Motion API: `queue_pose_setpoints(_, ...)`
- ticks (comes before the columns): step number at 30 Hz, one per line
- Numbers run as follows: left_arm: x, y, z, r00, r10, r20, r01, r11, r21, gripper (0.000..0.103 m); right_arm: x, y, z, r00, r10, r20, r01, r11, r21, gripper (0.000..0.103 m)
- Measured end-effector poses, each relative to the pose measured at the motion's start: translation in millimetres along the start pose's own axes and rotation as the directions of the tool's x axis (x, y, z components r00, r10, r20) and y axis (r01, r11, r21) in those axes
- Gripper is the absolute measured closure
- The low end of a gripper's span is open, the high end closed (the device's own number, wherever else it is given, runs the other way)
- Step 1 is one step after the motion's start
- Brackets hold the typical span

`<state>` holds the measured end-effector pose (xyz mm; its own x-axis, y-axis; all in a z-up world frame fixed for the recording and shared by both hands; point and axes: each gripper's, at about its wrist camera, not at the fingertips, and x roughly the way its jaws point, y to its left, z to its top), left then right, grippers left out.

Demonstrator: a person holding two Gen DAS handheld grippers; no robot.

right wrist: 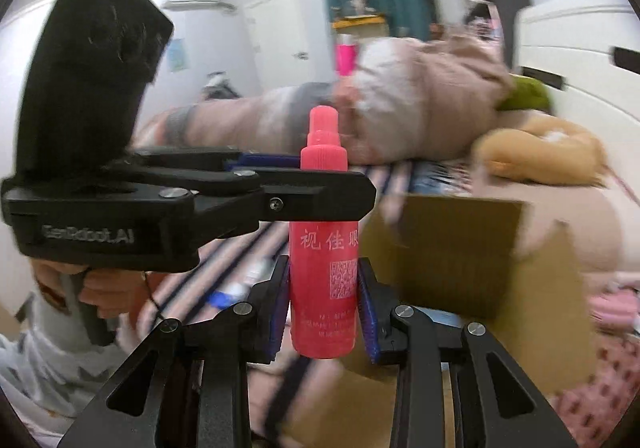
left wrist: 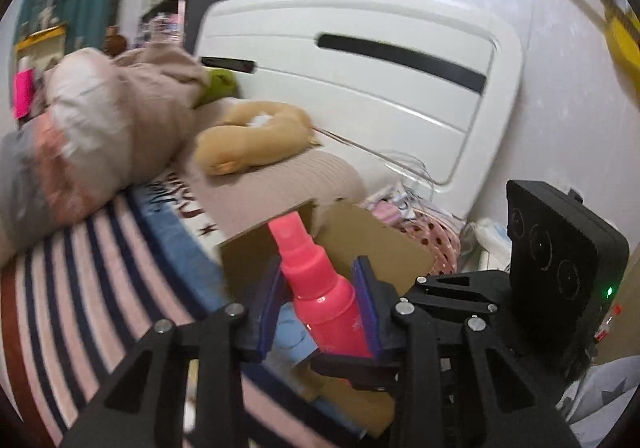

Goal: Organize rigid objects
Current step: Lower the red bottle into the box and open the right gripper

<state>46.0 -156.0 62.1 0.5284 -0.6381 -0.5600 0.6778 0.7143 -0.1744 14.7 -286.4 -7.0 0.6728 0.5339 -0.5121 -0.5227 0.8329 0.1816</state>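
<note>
A pink spray bottle (right wrist: pixel 323 280) with a pink cap and white Chinese print stands upright in the air above an open cardboard box (right wrist: pixel 460 260). My right gripper (right wrist: pixel 323 288) is shut on its lower body. My left gripper (right wrist: pixel 320 188) comes in from the left and is shut on the same bottle at its shoulder. In the left wrist view the bottle (left wrist: pixel 324 288) sits tilted between the blue pads of my left gripper (left wrist: pixel 320 280), over the box (left wrist: pixel 372 240). The right gripper's black body (left wrist: pixel 560 268) shows at the right.
The box lies on a bed with a striped sheet (left wrist: pixel 80 288). A tan plush toy (left wrist: pixel 248 140), a heap of clothes (left wrist: pixel 120 120) and a beige pillow (left wrist: pixel 288 180) lie behind it. A white headboard (left wrist: pixel 360 68) stands at the back. A blue pack (left wrist: pixel 292 336) lies in the box.
</note>
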Motion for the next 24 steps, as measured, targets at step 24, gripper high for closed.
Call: queue_pose_setpoints(24, 69, 9, 7, 0.989, -0.002, -0.151, -0.001, 1.000, -0.024, 0.031, 17, -62, -20, 0.959, -0.221, -0.178, 0.236, 0.969, 0.067, 0.058)
